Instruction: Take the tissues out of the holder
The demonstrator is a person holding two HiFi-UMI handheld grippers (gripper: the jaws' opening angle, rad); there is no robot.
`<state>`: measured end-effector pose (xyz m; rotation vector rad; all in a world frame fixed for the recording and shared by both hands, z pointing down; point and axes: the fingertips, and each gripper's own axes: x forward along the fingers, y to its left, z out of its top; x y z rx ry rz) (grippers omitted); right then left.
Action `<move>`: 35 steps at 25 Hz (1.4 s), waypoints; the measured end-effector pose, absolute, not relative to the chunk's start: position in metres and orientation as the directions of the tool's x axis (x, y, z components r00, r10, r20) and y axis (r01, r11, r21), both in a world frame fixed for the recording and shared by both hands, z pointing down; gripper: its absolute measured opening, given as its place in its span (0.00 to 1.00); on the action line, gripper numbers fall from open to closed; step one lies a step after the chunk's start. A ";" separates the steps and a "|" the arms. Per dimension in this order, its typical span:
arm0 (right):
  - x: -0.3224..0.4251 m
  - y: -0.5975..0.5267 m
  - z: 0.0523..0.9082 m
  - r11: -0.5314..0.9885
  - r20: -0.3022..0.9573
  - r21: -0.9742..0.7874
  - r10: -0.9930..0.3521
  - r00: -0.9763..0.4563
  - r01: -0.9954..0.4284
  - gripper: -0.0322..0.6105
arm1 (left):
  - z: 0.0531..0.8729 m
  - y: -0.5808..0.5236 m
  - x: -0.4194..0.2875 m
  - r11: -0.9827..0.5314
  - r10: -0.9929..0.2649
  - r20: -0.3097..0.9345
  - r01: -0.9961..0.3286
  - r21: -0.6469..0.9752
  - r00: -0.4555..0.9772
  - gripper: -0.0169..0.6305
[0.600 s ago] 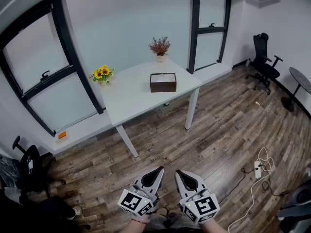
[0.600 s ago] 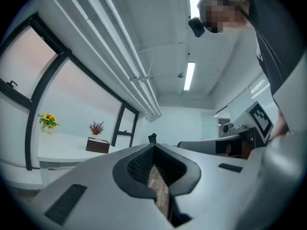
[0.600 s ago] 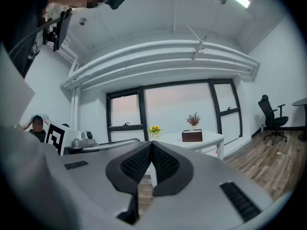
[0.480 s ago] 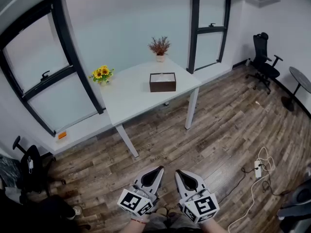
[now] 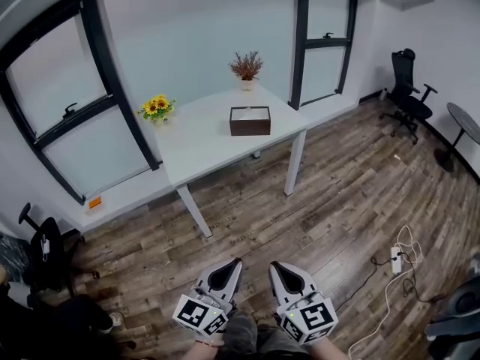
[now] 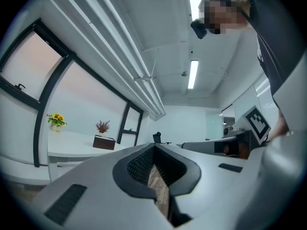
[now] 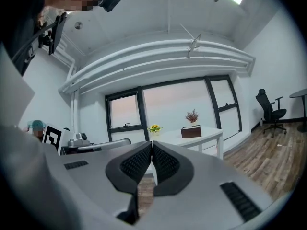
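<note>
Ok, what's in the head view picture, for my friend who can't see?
A dark tissue holder sits on a white table by the windows. Across the wood floor from it, the left tool and right tool are both shut.

White table (image 5: 202,145) w/ brown tissue holder (image 5: 250,121), sunflower pot (image 5: 156,109), dried plant pot (image 5: 246,67).

I'm seeing soft daylight coming through the windows (image 5: 56,73). Fisheye bending is warping the edges, and the ceiling lights (image 6: 193,74) are glaring.
</note>
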<state>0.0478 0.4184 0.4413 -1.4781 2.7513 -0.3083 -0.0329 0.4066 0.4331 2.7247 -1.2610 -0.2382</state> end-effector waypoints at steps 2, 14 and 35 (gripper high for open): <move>0.048 0.415 0.443 0.537 0.089 -0.176 -0.826 -0.557 -0.825 0.06 | 0.434 0.405 -0.034 -0.641 -0.766 -0.088 -0.746 0.181 0.636 0.04; 0.046 0.358 0.441 0.521 0.080 -0.148 -0.841 -0.535 -0.841 0.06 | 0.437 0.347 -0.032 -0.657 -0.752 -0.091 -0.729 0.190 0.653 0.04; 0.025 0.221 0.443 0.478 0.120 -0.142 -0.861 -0.494 -0.867 0.06 | 0.431 0.198 -0.055 -0.709 -0.703 -0.126 -0.674 0.208 0.700 0.04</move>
